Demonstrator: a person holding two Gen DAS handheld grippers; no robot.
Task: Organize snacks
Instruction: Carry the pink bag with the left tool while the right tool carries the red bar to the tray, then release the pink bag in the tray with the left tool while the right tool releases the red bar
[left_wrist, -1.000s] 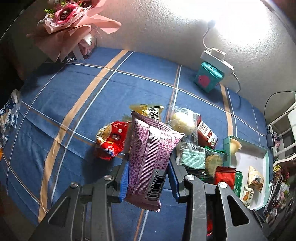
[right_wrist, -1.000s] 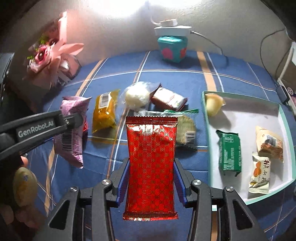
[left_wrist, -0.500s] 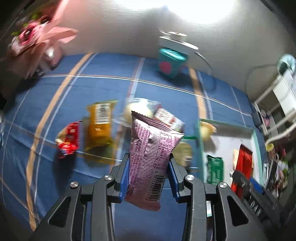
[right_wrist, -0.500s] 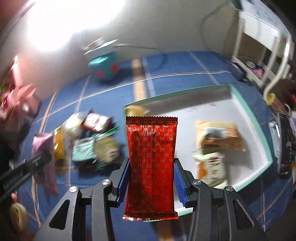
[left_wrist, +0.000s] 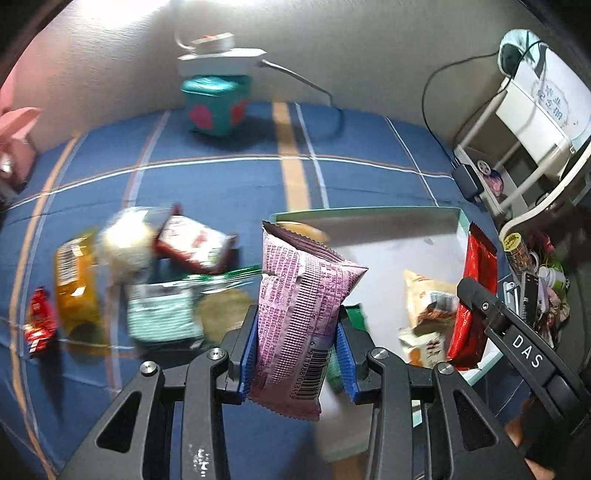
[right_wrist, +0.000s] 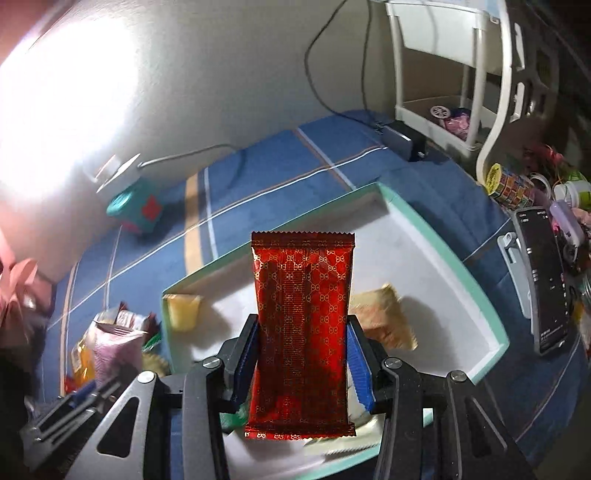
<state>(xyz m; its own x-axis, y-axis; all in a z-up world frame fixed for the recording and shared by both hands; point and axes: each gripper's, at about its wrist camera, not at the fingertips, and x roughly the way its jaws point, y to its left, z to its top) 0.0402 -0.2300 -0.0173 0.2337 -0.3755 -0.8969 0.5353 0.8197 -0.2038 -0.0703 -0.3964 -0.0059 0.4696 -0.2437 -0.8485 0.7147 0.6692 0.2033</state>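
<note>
Left hand-held gripper (left_wrist: 297, 363) is clamped on a pink snack packet (left_wrist: 301, 314), poised over the tray's near-left edge, with loose snacks (left_wrist: 162, 291) left on the worktop. Right hand-held gripper (right_wrist: 303, 360) pinches a red packet (right_wrist: 303, 314) above the white tray (right_wrist: 436, 258). Best lower each over bare tray floor, clear of the wrapped snacks inside, before letting go.

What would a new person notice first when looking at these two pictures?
First, the two packets held up in the jaws: a purple snack packet in the left gripper and a red snack packet in the right gripper. Behind the red one lies a white tray with a mint rim, on a blue striped cloth.
</note>
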